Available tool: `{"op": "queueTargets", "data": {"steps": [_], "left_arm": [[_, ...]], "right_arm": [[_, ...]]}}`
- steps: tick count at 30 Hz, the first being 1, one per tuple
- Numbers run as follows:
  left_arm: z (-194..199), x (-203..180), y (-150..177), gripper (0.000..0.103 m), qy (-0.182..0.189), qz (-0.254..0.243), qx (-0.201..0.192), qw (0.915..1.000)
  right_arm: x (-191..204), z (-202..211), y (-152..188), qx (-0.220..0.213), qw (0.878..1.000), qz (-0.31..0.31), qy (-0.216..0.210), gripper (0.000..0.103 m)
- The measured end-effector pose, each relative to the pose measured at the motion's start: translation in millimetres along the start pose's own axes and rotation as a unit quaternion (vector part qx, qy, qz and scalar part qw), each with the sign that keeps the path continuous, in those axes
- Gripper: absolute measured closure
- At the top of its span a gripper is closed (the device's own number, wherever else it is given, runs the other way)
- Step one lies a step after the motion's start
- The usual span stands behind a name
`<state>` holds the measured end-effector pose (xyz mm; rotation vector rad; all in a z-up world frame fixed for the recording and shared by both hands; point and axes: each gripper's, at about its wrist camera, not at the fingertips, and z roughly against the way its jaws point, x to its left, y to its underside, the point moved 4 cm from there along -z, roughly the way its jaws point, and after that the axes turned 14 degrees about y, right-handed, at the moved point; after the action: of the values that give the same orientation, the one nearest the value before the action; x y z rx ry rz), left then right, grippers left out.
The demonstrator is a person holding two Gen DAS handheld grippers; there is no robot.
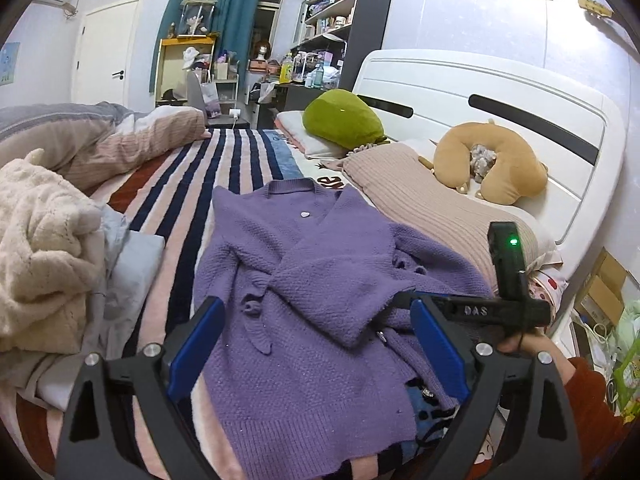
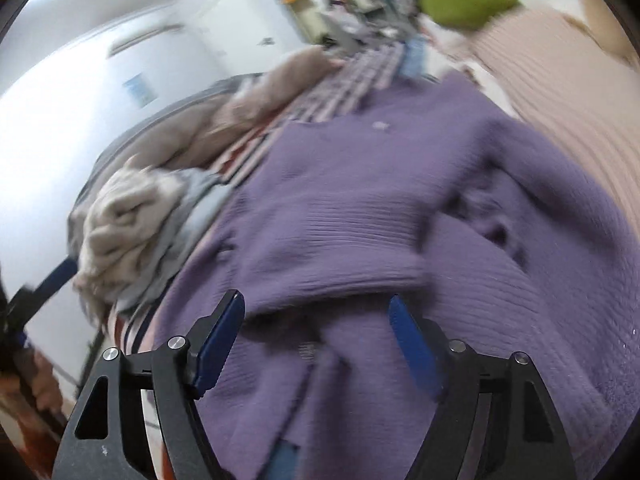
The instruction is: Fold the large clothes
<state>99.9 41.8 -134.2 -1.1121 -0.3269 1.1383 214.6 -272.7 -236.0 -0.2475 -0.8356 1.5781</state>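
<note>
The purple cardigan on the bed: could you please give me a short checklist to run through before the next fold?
1. Purple cardigan lies flat on the striped bedspread: ok, collar at the far end.
2. Both sleeves folded in across the chest: ok, they cross at the middle.
3. Left claw empty and open: ok, it hovers above the hem.
4. Right claw free of fabric: ok, pads stand apart over the knit; the view is blurred.
5. Near right edge tidy: not ok, the knit is bunched there.
6. Cream knit pile clear of the cardigan: ok, it sits off to the side.
</note>
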Motion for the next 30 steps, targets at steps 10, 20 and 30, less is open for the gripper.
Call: {"op": "queueTargets", "data": {"steps": [10,20,30], "left_arm": [[10,10,4,0.011,-0.013,0.008,-0.002,0.9999],[28,36,5,0.011,-0.038,0.027,-0.014,0.9988],[23,41,15,0.011,-0.027,0.037,-0.006,0.9989]], "right_arm": [[9,-24,-19,-0.007,0.998,-0.029,-0.046,0.086],[100,-11,-10,-0.019,0.986,0.095,-0.133,0.094],[160,-50,62,0.094,0.961,0.203,-0.162,0.074]]}}
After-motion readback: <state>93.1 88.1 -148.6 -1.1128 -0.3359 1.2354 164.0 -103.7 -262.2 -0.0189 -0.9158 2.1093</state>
